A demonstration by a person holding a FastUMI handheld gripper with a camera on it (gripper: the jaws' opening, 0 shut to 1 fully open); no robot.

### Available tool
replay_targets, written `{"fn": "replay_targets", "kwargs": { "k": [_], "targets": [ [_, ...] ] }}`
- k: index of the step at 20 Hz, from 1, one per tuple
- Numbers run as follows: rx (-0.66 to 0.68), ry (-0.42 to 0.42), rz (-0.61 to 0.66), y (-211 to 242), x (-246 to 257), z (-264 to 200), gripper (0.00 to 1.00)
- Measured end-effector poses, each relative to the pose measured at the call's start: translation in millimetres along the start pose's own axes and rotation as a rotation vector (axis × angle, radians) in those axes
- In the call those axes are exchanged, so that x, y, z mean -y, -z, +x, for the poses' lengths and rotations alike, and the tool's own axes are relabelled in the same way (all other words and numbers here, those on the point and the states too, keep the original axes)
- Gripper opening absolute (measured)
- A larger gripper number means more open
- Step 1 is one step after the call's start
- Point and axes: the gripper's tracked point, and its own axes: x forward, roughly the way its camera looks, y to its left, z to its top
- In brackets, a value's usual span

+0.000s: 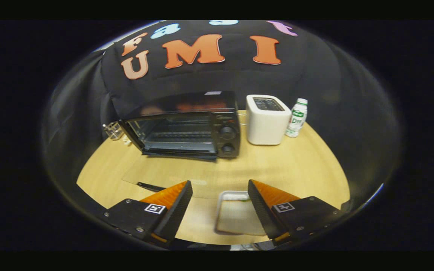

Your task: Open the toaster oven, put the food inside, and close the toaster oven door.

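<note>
Gripper (220, 188) spread wide above white tray (236, 218); black toaster oven (187, 128) door down.

The black toaster oven (187, 128) is seen standing upright on the wooden table, its glass door dropped open and a wire rack shown inside. Well in front of it, a flat tray (236, 216) with pale food is laid.
</note>
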Motion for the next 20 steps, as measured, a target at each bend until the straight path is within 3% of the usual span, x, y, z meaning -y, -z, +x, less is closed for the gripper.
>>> {"fn": "replay_targets", "kwargs": {
  "k": [3, 6, 15, 17, 20],
  "targets": [
    [-0.027, 0.04, -0.038, 15.1, 39.9, -9.8, 0.94],
    [-0.069, 0.033, 0.0, 32.6, 58.1, -12.4, 0.94],
    [-0.235, -0.156, 0.332, 92.2, 44.4, 10.9, 0.92],
    [-0.266, -0.198, 0.41, 97.5, 38.1, 11.9, 0.83],
    [-0.268, -0.254, 0.506, 97.0, 32.0, 8.5, 0.6]
  ]
}}
